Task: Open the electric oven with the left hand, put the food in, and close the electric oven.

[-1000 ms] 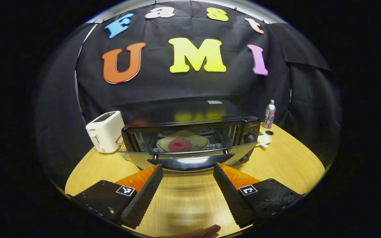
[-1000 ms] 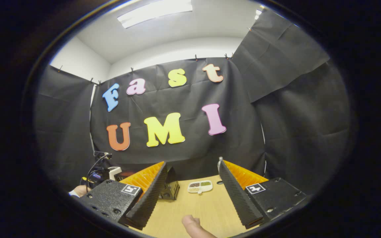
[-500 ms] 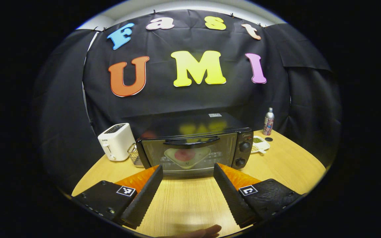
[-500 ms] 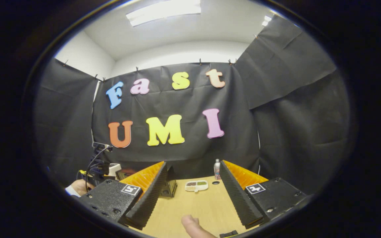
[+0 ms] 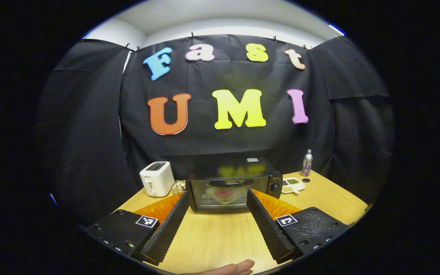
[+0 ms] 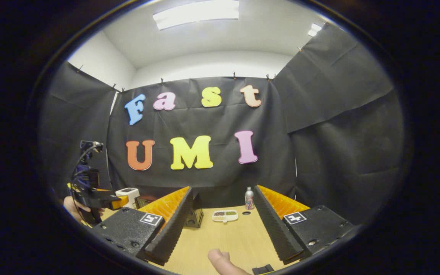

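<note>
Two tongs, both wide open, holding nothing | left tongs (image 5: 217,221) over the table (image 5: 220,236), oven (image 5: 233,185) straight ahead and well apart, door shut, food plate (image 5: 224,194) inside behind the glass | right tongs (image 6: 222,225) farther off to the oven's side | left tongs nearer; task looks done.

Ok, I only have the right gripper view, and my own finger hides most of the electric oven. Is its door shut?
Observer: Yes. In the left gripper view the electric oven has its door fully closed, with the handle up at the top edge.
Operator: Is the food inside?
Observer: A plate with something red on it sits behind the glass.
Operator: And the left gripper?
Observer: The left gripper is open and empty, short of the oven front.
</note>
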The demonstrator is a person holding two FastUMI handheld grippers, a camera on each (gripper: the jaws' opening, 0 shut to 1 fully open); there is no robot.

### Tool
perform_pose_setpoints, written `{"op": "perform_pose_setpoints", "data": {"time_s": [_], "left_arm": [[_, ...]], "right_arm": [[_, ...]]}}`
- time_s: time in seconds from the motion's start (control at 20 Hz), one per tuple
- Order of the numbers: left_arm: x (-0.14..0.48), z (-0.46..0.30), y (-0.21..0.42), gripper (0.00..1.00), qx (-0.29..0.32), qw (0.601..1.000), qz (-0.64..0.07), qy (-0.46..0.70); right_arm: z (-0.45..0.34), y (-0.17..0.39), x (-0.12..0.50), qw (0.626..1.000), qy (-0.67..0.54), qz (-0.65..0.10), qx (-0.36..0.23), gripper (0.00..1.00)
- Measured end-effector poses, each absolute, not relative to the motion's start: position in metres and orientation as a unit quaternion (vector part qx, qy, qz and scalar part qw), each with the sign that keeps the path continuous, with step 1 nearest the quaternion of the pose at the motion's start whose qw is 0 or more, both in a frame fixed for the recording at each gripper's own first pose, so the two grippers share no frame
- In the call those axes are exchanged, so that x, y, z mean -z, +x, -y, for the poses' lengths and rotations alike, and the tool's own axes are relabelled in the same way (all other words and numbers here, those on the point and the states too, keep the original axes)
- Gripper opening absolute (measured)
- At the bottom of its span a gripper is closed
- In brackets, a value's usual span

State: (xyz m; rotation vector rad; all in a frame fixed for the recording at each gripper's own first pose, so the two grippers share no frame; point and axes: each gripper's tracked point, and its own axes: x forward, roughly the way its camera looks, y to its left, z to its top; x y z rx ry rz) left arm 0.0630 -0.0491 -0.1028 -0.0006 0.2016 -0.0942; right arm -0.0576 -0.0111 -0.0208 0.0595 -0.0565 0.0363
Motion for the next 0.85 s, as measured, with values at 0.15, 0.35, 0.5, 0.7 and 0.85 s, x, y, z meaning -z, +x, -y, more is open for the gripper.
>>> {"op": "perform_pose_setpoints", "data": {"time_s": [0.15,0.35,0.5,0.7,0.85], "left_arm": [[0.077,0.034,0.035,0.96,0.025,0.997,-0.078,-0.016],[0.046,0.022,0.005,0.96,0.002,0.999,-0.025,0.020],[0.039,0.023,-0.019,0.96,-0.006,1.000,-0.009,0.018],[0.058,0.023,-0.036,0.96,-0.010,1.000,-0.017,-0.002],[0.060,0.019,-0.046,0.96,-0.013,1.000,-0.017,-0.012]], "right_arm": [[0.009,-0.055,0.022,0.999,0.026,0.025,-0.014,0.95],[0.003,-0.044,0.034,0.999,0.034,0.003,-0.014,0.95],[-0.002,-0.039,0.045,0.999,0.045,-0.017,-0.023,0.96],[-0.001,-0.032,0.058,0.998,0.041,-0.032,-0.024,0.95],[-0.004,-0.031,0.062,0.998,0.042,-0.043,-0.031,0.96]]}}
